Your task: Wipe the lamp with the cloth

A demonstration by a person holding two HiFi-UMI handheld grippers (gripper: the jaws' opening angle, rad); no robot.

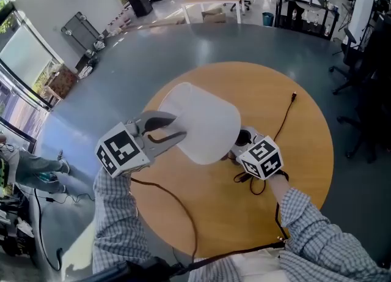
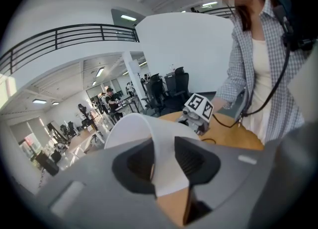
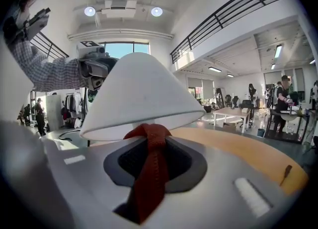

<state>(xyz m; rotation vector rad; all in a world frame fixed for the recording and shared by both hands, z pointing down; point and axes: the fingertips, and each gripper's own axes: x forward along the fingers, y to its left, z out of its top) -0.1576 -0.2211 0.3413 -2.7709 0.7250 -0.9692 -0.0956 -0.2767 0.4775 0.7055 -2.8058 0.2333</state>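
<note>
A white lamp shade [image 1: 204,122] stands in the middle of the round wooden table [image 1: 293,152]. My left gripper [image 1: 179,125] comes in from the left and is shut on the shade's rim. In the left gripper view the shade wall [image 2: 149,133] runs between the two pads of the left gripper [image 2: 164,161]. My right gripper [image 1: 241,144] reaches in low from the right, its tips tucked under the shade. In the right gripper view the right gripper [image 3: 154,156] is shut on a red cloth [image 3: 149,178], whose top end sits just under the shade [image 3: 139,89].
A black cord [image 1: 282,125] with a plug trails across the table's right half, and its coil lies by my right gripper. The table edge curves close in front of me. Grey floor surrounds the table; desks, chairs and people stand far off.
</note>
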